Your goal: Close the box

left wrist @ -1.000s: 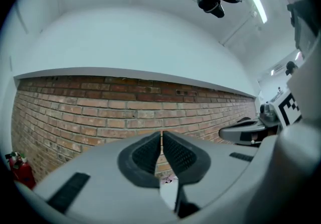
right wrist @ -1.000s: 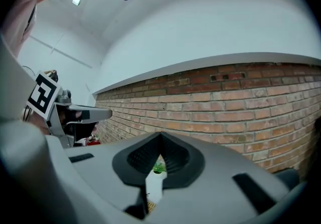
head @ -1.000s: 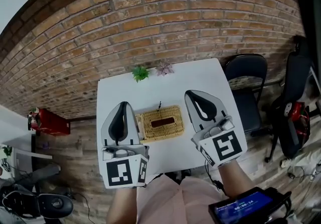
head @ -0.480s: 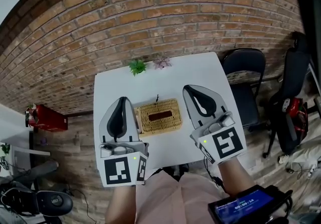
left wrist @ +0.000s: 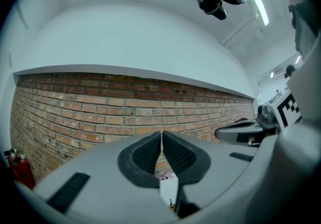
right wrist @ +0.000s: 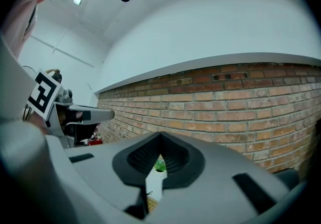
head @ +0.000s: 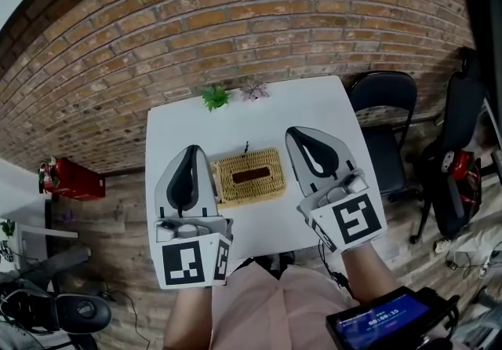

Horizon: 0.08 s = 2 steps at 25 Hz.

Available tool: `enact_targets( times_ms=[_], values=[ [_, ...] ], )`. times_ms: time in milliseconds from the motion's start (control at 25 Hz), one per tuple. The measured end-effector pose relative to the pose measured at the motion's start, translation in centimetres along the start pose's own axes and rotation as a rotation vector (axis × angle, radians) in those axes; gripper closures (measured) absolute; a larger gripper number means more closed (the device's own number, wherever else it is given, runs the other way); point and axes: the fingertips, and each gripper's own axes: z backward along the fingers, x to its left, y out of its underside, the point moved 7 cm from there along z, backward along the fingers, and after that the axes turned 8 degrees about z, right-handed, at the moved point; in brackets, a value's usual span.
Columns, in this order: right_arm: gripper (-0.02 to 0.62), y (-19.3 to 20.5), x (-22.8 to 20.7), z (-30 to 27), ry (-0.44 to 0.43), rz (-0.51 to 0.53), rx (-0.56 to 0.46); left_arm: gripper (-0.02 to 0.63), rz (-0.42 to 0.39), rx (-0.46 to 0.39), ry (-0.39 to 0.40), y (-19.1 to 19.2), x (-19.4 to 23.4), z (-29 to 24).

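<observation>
Brick wall (head: 235, 19) filled the upper frame. Below it, the white counter (head: 259, 117) sat at centre.

Left tool (head: 190, 154) was at lower left and right tool (head: 302, 136) at lower right, both held level above the near part of the counter and pointing toward the wall. In each tool's own view the jaws met tip to tip with nothing between them, only wall and counter showing through the gap. The tools flanked the box, one on each side, neither touching it. I judged this a symmetric posture that kept the box reachable from both sides.

Box (head: 235, 187): woven and rectangular, at mid-counter between the two tools, lying flat. Its top looked level, with a dark oblong slot in the middle and a small dark tab at the far edge. I couldn't tell from above whether the lid was fully seated. The scene fits a box waiting to be shut or one already shut with the tools backed away.

Green plant (head: 214, 96) and pink plant (head: 253, 90) stood at the far counter edge, well clear of the work.
</observation>
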Motion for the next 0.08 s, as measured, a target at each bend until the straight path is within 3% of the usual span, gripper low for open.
enact_targets(
  times_ms=[80],
  values=[
    [0.597, 0.05, 0.05, -0.07, -0.003, 0.000, 0.001, 0.586, 0.002, 0.001, 0.002, 0.03, 0.01, -0.03]
  ],
)
